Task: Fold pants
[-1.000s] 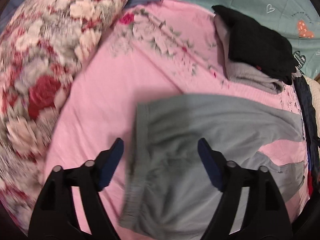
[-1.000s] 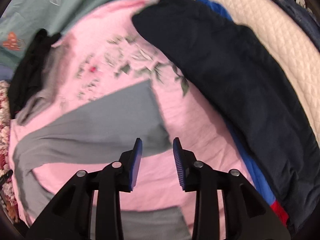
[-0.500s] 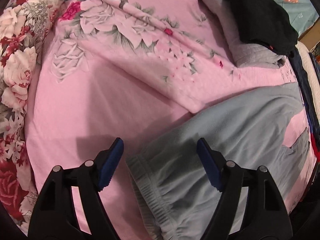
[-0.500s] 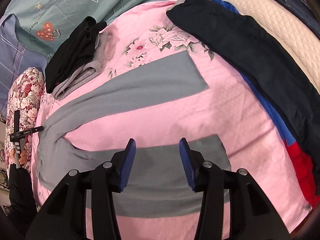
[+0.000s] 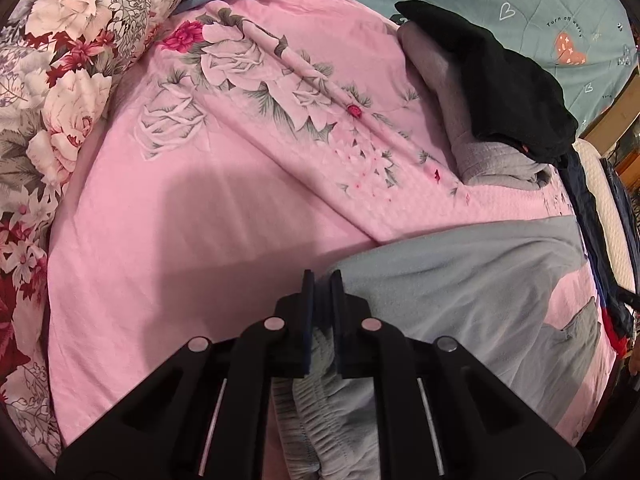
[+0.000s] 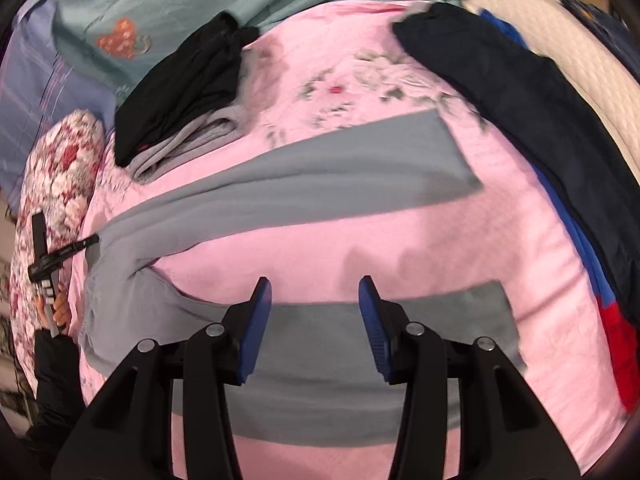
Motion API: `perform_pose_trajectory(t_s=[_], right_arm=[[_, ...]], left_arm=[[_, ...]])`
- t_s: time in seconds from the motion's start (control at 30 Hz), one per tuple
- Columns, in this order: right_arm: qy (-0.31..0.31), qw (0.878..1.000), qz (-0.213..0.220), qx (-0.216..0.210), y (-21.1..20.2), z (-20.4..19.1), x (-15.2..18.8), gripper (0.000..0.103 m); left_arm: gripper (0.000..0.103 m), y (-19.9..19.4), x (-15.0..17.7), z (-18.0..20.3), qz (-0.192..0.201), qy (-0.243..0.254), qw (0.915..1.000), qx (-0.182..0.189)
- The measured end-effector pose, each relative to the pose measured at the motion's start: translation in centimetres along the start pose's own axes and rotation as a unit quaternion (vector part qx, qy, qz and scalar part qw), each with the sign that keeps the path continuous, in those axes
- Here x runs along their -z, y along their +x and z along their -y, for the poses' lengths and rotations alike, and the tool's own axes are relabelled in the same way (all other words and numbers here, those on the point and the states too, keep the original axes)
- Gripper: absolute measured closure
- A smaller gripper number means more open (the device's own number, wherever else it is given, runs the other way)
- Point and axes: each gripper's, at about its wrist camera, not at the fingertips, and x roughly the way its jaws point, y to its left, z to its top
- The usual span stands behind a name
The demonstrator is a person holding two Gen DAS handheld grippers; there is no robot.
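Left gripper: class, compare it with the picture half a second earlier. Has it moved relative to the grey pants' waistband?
Yes. The left gripper has closed in on the grey pants; its fingers, earlier wide apart either side of the waistband corner, now pinch it, above the pink sheet.

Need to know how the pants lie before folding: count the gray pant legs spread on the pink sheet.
2. The far leg runs toward the dark garments; the near leg lies under the open right claw. Neither looks hidden.
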Motion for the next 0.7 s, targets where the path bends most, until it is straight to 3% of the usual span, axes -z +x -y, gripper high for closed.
perform_pose_trajectory(t_s=[0.17,0.3,0.37,0.47,0.67,0.7], right_arm=[[-0.127,0.99,-0.008,-0.061,3.5,-8.1,-4.1,0.052],[-0.263,0.956,-0.054,-0.12,9.2,-17.4,-7.7,0.052],[-0.34,0.93,-0.076,-0.114,12.5,-22.1,-8.6,0.052],[-0.411,0.902,-0.091,-0.097,16.3,-26.1,-9.1,0.052],[-0.462,0.872,-0.129,-0.098,20.6,-28.5,-9.2,0.052],[-0.467,0.869,-0.132,-0.093,21.1,-28.6,-9.0,0.057]], left_arm=[[0.095,0.1,0.2,-0.1,0.001,0.0,1.0,0.005],[0.095,0.2,0.3,0.0,0.0,0.005,1.0,0.0],[0.095,0.1,0.3,-0.1,0.001,0.005,1.0,0.002],[0.095,0.1,0.3,-0.2,0.001,0.002,1.0,0.007],[0.095,0.1,0.3,-0.2,-0.002,0.002,0.9999,0.014],[0.095,0.0,0.4,-0.1,0.0,0.004,0.9999,0.012]])
